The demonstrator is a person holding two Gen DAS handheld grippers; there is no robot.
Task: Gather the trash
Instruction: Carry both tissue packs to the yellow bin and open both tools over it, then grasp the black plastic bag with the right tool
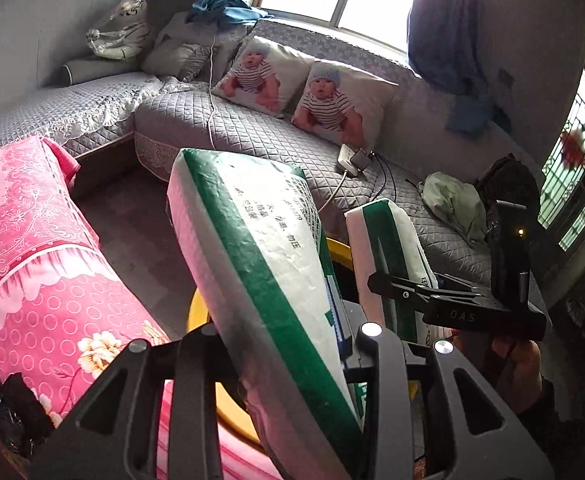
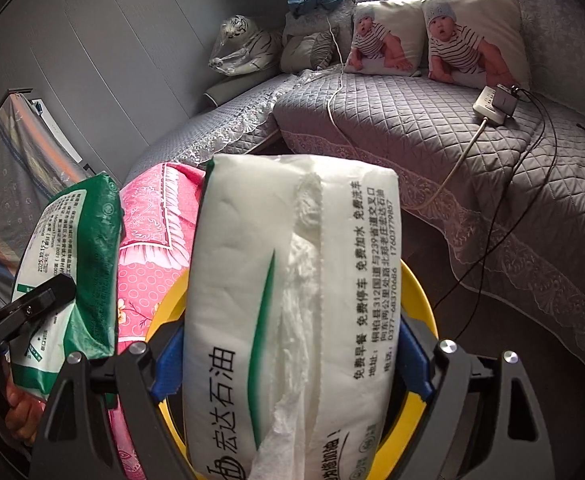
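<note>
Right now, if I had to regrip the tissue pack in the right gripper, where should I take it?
Across the narrow sides of the tissue pack, at mid-length, coming in from its end as now. It is long and soft; the open slit with tissue poking out faces up, so avoid that face.

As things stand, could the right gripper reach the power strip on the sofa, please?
Probably not. The right gripper is shut on a tissue pack, so its fingers are occupied, and the power strip lies well beyond it on the sofa.
</note>
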